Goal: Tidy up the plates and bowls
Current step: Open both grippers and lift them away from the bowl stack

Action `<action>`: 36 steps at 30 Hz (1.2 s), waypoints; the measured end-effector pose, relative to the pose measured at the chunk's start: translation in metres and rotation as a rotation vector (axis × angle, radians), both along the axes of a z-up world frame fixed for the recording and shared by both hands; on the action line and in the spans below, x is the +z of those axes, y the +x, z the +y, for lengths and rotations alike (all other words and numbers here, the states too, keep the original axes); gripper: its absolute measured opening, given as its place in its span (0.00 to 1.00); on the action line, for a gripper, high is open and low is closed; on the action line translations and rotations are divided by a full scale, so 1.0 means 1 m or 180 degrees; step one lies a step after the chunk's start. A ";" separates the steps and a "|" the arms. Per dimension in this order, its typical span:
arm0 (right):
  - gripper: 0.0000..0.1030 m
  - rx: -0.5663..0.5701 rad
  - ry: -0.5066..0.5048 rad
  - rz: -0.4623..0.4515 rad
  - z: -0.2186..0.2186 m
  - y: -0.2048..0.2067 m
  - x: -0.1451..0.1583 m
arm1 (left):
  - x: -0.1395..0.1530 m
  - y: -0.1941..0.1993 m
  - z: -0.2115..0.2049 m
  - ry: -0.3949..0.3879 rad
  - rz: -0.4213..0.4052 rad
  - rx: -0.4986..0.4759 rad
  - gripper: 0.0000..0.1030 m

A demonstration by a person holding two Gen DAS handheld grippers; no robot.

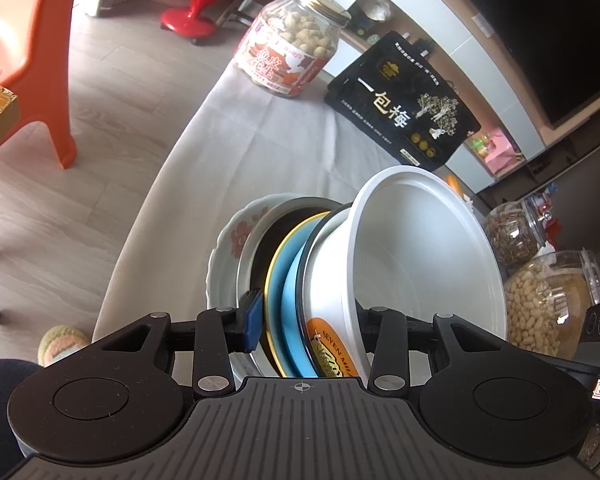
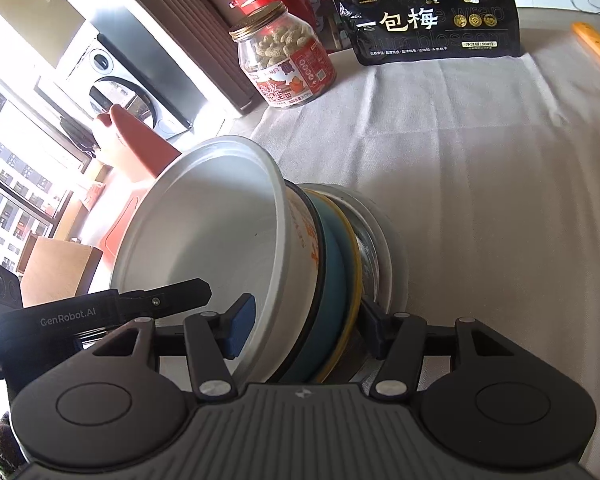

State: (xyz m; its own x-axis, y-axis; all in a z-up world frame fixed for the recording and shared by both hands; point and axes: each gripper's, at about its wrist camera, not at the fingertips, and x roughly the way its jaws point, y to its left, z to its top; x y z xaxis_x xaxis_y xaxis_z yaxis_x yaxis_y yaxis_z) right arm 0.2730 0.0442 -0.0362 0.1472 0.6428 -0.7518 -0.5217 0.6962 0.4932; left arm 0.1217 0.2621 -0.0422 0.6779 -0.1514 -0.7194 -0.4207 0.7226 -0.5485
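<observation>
Both grippers clamp the nested stack at frame centre, left gripper (image 1: 302, 320) and right gripper (image 2: 306, 328) each gripping white bowl (image 1: 412, 248) through blue dish (image 1: 288, 300), right pads probably hidden; uneven squeeze could slip the floral plate (image 1: 230, 240) out

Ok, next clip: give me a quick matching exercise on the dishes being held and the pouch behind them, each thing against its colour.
Things:
1. topmost bowl
2. gold-rimmed dish
3. lowest plate
4. pouch

Colours:
a. black with white lettering
b. pale with red flowers
c. plain white inside
d. light blue

Pairs: 1-c, 2-d, 3-b, 4-a
</observation>
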 end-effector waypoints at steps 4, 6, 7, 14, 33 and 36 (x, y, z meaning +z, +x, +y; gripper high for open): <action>0.55 -0.0042 -0.0019 -0.0114 -0.005 -0.003 0.007 | 0.002 -0.002 0.001 0.0025 -0.0010 0.0021 0.43; 0.56 -0.0113 -0.0073 -0.0369 -0.009 -0.007 0.017 | 0.005 -0.002 0.000 0.0057 -0.0040 0.0023 0.42; 0.56 -0.0113 -0.0015 -0.0469 -0.013 -0.009 0.024 | 0.008 -0.003 -0.001 0.0111 -0.0036 0.0035 0.41; 0.48 -0.0078 0.0100 -0.0557 -0.013 -0.013 0.028 | 0.023 -0.016 0.004 0.0062 -0.0249 0.0158 0.36; 0.59 -0.0024 -0.0156 -0.1493 -0.009 -0.045 0.027 | 0.038 0.012 -0.015 0.0435 0.0616 -0.0097 0.28; 0.64 -0.0118 -0.0332 -0.1756 -0.006 -0.053 0.030 | 0.046 0.017 -0.010 0.0651 0.0408 -0.0402 0.27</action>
